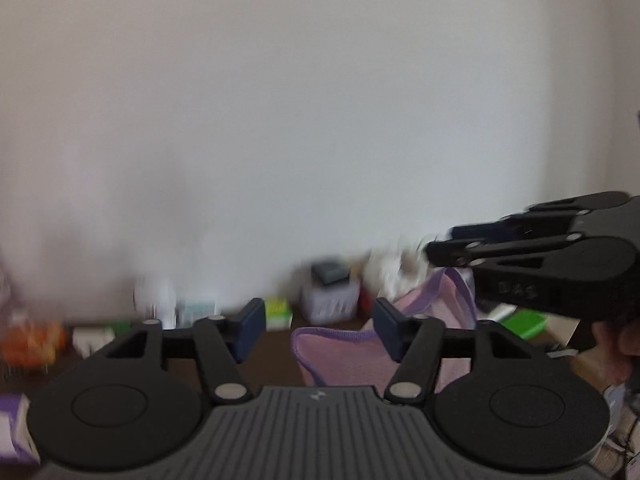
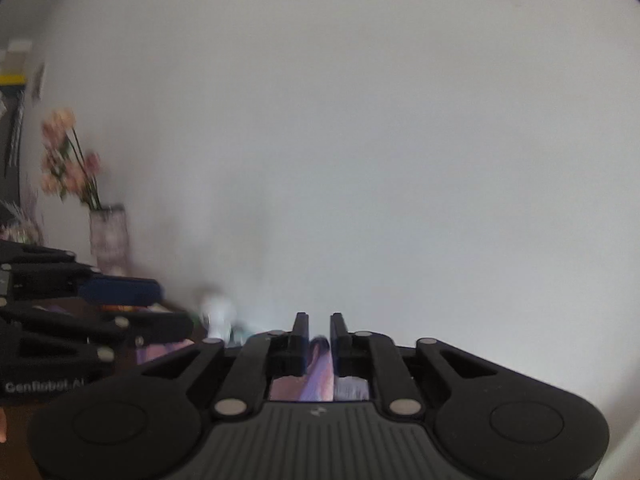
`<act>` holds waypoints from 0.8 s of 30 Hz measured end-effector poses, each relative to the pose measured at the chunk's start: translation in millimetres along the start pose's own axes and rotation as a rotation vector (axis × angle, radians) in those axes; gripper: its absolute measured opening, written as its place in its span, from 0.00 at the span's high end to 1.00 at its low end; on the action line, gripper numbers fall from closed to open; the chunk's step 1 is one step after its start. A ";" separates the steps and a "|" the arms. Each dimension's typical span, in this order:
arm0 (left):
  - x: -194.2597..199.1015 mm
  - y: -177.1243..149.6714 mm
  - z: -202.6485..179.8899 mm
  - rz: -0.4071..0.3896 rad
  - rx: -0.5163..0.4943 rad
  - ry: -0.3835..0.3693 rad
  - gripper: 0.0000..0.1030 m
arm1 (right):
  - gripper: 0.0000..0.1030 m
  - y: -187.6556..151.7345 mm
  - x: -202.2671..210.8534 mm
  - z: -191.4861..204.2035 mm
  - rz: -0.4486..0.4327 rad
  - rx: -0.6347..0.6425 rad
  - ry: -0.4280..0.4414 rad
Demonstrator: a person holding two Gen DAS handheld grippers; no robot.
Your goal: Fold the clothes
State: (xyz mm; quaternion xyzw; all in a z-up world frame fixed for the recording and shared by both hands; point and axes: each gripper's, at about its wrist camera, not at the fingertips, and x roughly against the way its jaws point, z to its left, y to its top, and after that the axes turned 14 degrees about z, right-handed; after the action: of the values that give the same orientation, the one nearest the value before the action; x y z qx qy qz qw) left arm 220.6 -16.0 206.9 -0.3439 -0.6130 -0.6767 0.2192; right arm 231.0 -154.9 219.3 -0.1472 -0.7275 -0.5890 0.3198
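Blurred clutter of boxes (image 1: 328, 296) lines the wall behind the table (image 1: 276, 350); a flower vase (image 2: 107, 236) seemingly blocks the left; above is open.

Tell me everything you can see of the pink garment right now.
The pink garment looks like soft, finely textured knit with lilac binding along its edges. It is rumpled, not flat: one bound edge curves across its near part, and another part rises toward the right gripper. It lies on a dark surface beyond the left gripper, whose jaws stand apart without pressing it. In the right wrist view, pink and lilac fabric shows between that gripper's narrowly parted jaws; blur hides whether they pinch it.
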 end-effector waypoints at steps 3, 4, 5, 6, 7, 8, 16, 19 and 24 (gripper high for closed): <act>-27.4 -80.2 11.7 0.180 0.070 -0.148 0.40 | 0.70 -69.5 -40.1 -6.3 0.157 -0.052 0.011; -20.9 -113.2 9.3 0.212 0.063 -0.197 0.38 | 0.68 -97.1 -39.4 -8.2 0.187 -0.062 0.059; -14.4 -146.1 6.9 0.244 0.055 -0.245 0.38 | 0.59 -126.3 -31.0 -7.4 0.207 -0.063 0.118; -8.9 -170.1 5.5 0.261 0.052 -0.269 0.38 | 0.51 -154.1 -18.5 -3.5 0.225 -0.060 0.164; -4.1 -187.3 4.7 0.266 0.052 -0.276 0.35 | 0.47 -181.9 -5.9 0.4 0.242 -0.056 0.210; 4.7 -204.2 1.2 0.269 0.045 -0.297 0.33 | 0.45 -208.3 6.3 5.3 0.256 -0.057 0.243; 17.5 -261.9 -32.8 0.308 -0.059 -0.344 0.59 | 0.47 -324.1 62.3 27.7 0.277 -0.218 0.358; 4.0 -266.2 -35.0 0.307 -0.076 -0.326 0.96 | 0.79 -328.1 47.6 35.1 0.295 -0.193 0.279; 26.2 -245.8 -23.9 0.204 -0.021 -0.340 0.98 | 1.00 -311.2 59.9 40.6 0.198 -0.182 0.256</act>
State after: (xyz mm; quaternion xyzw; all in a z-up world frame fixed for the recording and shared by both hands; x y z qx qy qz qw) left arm 21.9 1.4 59.0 -0.5161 -0.5960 -0.5893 0.1764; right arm -9.7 -207.8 16.0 -0.1702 -0.6066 -0.6319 0.4513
